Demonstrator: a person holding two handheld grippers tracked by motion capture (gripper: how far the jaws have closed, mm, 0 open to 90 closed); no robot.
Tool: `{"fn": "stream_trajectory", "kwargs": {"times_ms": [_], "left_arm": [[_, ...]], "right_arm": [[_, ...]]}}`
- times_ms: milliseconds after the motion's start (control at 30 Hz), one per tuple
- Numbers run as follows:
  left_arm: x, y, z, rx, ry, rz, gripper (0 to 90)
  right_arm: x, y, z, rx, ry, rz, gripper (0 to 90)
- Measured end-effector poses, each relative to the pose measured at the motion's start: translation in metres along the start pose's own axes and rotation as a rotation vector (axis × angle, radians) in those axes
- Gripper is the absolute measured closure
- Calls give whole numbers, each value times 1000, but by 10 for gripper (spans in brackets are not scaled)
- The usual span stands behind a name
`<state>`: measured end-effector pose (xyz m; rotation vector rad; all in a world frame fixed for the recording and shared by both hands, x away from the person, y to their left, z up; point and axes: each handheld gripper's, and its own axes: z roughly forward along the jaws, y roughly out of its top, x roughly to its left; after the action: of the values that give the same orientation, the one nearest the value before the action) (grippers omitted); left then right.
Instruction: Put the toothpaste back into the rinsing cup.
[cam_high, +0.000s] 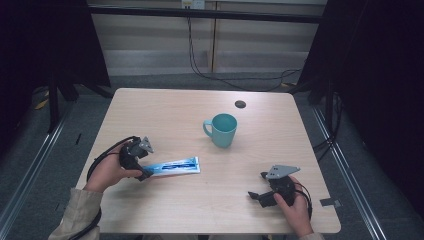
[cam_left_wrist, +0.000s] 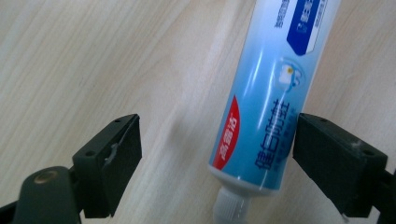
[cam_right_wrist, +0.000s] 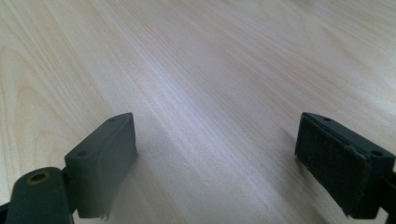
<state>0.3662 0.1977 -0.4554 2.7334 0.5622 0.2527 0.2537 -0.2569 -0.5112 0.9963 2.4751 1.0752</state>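
A blue and white toothpaste tube (cam_high: 176, 165) lies flat on the wooden table (cam_high: 200, 210), left of centre, with its cap end towards my left gripper (cam_high: 144, 173). In the left gripper view the tube (cam_left_wrist: 268, 98) lies between the wide-apart jaws, close to the right-hand one, white cap (cam_left_wrist: 229, 207) nearest the camera; my left gripper (cam_left_wrist: 217, 163) is open. A teal mug (cam_high: 222, 129) stands upright past the table's middle, handle to the left. My right gripper (cam_high: 261, 186) sits low near the front right, open, with bare wood between its jaws (cam_right_wrist: 215, 161).
A small dark round disc (cam_high: 240, 104) sits in the tabletop near the far edge. A grey tab (cam_high: 330, 202) hangs at the table's right front edge. Cables (cam_high: 200, 70) trail on the floor behind the table, and dark curtains flank both sides.
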Motion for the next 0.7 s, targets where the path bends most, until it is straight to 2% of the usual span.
{"fn": "stream_trajectory", "kwargs": {"times_ms": [133,233,533,567,700], "left_arm": [[0,5,1,-2,-3,7,156],[-1,10,4,14,-12,32,156],[-3,21,8,23,-20,48,158],[-4,24,9,29,-24,70,159],[-6,28,10,26,-23,75,161]], "right_arm": [[0,0,0,0,0,0,120],[0,0,0,0,0,0,120],[0,0,0,0,0,0,120],[0,0,0,1,0,1,120],[0,0,0,0,0,0,120]]}}
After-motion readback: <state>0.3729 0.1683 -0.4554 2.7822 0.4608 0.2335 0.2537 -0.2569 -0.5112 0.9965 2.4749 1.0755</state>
